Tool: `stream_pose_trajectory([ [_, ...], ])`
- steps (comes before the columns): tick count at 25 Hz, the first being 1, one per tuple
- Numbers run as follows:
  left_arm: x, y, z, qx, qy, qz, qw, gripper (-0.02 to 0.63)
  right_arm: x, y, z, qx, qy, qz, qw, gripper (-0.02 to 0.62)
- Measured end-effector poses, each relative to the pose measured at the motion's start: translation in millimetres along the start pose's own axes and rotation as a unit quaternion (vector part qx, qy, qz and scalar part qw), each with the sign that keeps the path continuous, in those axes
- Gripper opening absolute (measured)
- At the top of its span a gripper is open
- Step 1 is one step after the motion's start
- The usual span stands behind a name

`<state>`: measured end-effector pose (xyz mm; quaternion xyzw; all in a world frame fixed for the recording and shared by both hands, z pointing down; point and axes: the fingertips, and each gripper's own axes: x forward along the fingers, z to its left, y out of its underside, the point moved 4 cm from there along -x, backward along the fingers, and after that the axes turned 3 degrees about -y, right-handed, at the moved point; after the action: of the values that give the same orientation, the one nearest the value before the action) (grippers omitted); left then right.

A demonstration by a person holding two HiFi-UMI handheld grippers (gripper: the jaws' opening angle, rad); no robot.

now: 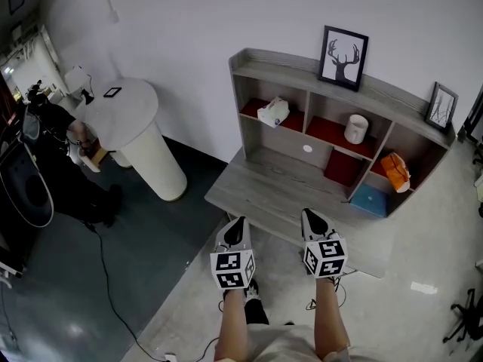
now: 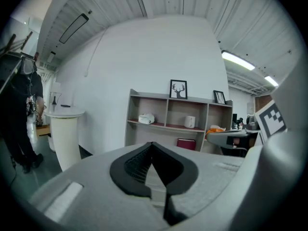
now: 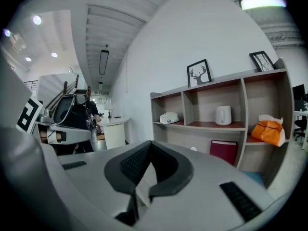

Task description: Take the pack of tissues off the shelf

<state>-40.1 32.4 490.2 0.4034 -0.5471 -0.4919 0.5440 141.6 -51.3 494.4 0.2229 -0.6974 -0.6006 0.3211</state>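
The pack of tissues [image 1: 273, 111] is a white packet lying in the top left compartment of the grey shelf unit [image 1: 302, 66], on a red liner. It also shows in the left gripper view as the tissue pack [image 2: 146, 118] and in the right gripper view as the tissue pack [image 3: 169, 118], far off in both. My left gripper [image 1: 238, 222] and right gripper [image 1: 310, 216] hang side by side before the shelf's low front board, well short of the pack. The left gripper [image 2: 152, 144] and the right gripper [image 3: 150, 142] are both shut with nothing between their jaws.
The shelf also holds a white jug [image 1: 355, 128], a red book [image 1: 343, 167], an orange bag [image 1: 395, 172] and a blue item [image 1: 369, 200]. Two framed pictures [image 1: 344, 57] stand on top. A white round pedestal table [image 1: 143, 138] and a person [image 1: 53, 153] are at left.
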Motion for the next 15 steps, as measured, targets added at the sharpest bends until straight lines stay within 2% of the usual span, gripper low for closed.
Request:
stream_pose_trajectory([
  [4,31.5,-13.3,21.5,0.001,0.008,-0.002,1.0000,0.008,39.0,-11.4,-0.2,0.000,0.007,0.000,1.000,0.015],
  [9,65.6,-26.4,51.9,0.028,0.010,0.005,0.9995,0.008,83.6,-24.8,6.8,-0.007,0.011,0.003,1.000,0.015],
  [15,102.6,-37.2,82.1,0.034,0.030,0.004,0.9989,0.008,125.7,-35.4,8.6,-0.004,0.036,-0.003,0.999,0.015],
])
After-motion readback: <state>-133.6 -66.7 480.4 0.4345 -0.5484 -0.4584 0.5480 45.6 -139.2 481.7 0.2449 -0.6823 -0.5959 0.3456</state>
